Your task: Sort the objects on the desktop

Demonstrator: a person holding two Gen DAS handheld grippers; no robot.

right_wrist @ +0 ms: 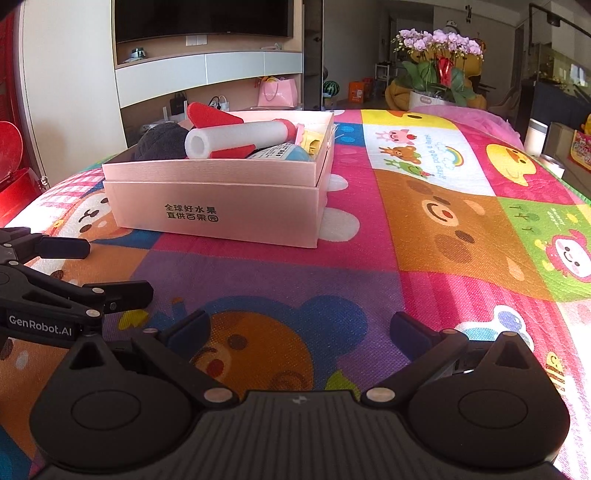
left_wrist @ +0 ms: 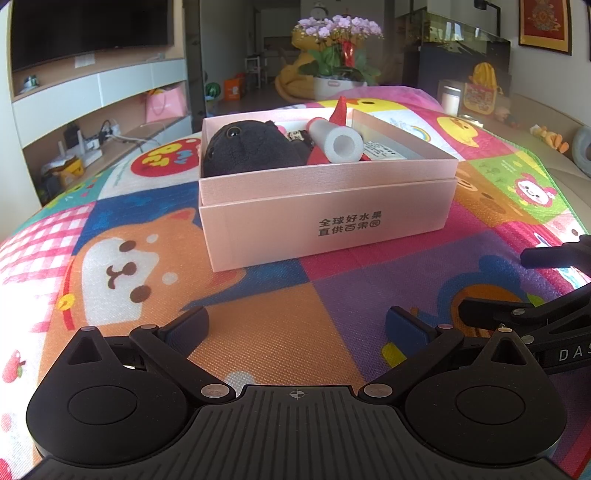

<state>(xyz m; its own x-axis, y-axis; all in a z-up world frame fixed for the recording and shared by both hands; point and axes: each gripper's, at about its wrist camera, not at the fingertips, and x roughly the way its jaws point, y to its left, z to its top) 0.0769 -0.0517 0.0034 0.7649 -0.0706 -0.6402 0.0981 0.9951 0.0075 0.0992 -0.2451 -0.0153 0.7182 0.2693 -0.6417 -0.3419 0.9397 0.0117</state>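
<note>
A pink cardboard box (left_wrist: 325, 218) (right_wrist: 221, 206) with black printed characters stands on the colourful cartoon mat (left_wrist: 280, 332) (right_wrist: 424, 236). Inside lie a black plush toy (left_wrist: 247, 147) (right_wrist: 160, 142), a white foam rocket with red fins (left_wrist: 338, 138) (right_wrist: 236, 138) and several smaller items. My left gripper (left_wrist: 297, 325) is open over the mat, well short of the box, nothing between its fingers. My right gripper (right_wrist: 299, 328) is also open and empty, nearer than the box and to its right. Each gripper shows at the edge of the other's view.
The mat covers a raised surface whose far edge lies behind the box. Beyond it stand a pot of purple orchids (left_wrist: 340, 48) (right_wrist: 439, 62), a wall unit with a television (right_wrist: 207, 18), and pink shopping bags (right_wrist: 277, 92). A red object (right_wrist: 11, 166) sits at far left.
</note>
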